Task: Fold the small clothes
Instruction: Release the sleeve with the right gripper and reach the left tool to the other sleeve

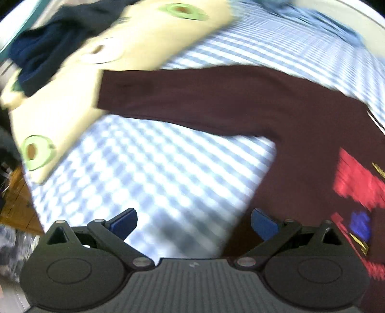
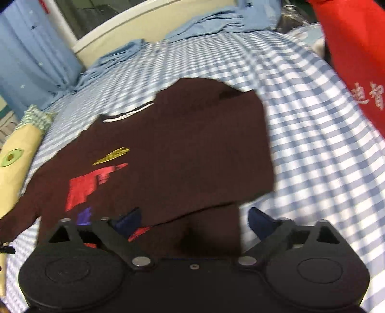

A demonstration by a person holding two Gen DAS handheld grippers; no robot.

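Observation:
A dark maroon long-sleeved top (image 1: 240,103) with a red, blue and yellow print lies on a blue-and-white checked bed sheet (image 1: 144,173). In the left wrist view one sleeve stretches out to the left, its cuff on a cream pillow (image 1: 72,101). My left gripper (image 1: 193,222) is open and empty above the sheet, by the top's side edge. In the right wrist view the top (image 2: 182,154) has its right side folded over the body. My right gripper (image 2: 193,222) is open over the top's near hem.
A dark navy garment (image 1: 48,45) lies on the cream pillow with avocado prints. Light blue clothes (image 2: 211,21) lie at the far edge of the bed by a white frame. A red bag (image 2: 353,55) stands at the right. Blue curtain (image 2: 28,55) at the left.

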